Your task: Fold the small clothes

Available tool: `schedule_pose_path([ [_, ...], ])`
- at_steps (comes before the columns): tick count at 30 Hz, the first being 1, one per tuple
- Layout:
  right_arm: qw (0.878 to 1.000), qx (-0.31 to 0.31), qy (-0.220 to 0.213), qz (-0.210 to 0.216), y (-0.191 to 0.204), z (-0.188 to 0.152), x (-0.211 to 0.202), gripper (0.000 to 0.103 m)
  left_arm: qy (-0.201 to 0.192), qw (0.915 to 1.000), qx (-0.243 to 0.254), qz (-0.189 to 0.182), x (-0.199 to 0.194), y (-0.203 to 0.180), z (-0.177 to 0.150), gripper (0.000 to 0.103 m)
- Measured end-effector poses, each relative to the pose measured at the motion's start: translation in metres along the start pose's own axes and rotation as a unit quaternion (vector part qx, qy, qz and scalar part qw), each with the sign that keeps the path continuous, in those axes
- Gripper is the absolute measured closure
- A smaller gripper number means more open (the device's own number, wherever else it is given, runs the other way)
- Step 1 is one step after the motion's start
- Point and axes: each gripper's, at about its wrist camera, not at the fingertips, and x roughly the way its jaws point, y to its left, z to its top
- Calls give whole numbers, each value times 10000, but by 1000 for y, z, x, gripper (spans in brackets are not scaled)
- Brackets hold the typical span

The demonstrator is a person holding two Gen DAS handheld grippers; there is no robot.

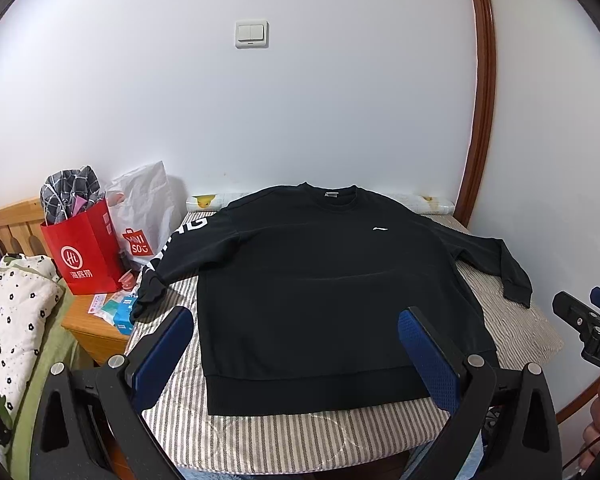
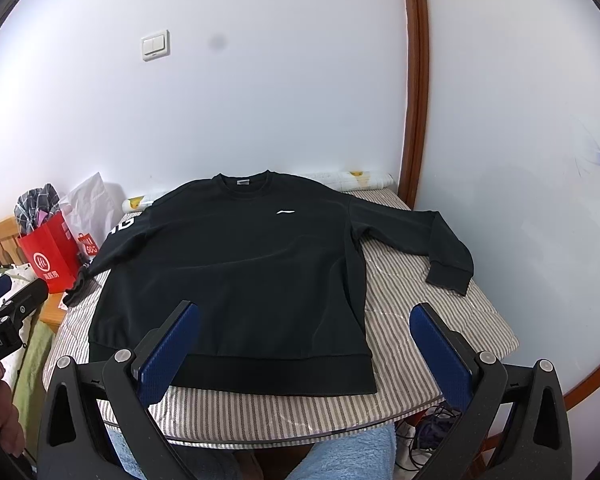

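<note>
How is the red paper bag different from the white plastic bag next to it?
The red paper bag stands stiff and boxy, while the white plastic bag looks crinkled and floppy. The red bag has grey checked cloth sticking out of the top; nothing shows sticking out of the white bag. The red bag shows a white round logo, the white bag a red one. Both stand side by side by the wall, left of the black sweatshirt.

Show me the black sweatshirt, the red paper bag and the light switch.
black sweatshirt (image 1: 320,280): left wrist view, middle of the chest.
red paper bag (image 1: 82,252): left wrist view, front face.
light switch (image 2: 155,45): right wrist view, rocker plate.
</note>
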Motion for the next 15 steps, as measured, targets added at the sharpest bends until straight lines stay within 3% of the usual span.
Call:
schedule_pose_path([
  [15, 10000, -2, 10, 1, 1, 0, 0, 0, -5, 10000, -3, 1, 0, 1, -1, 0],
])
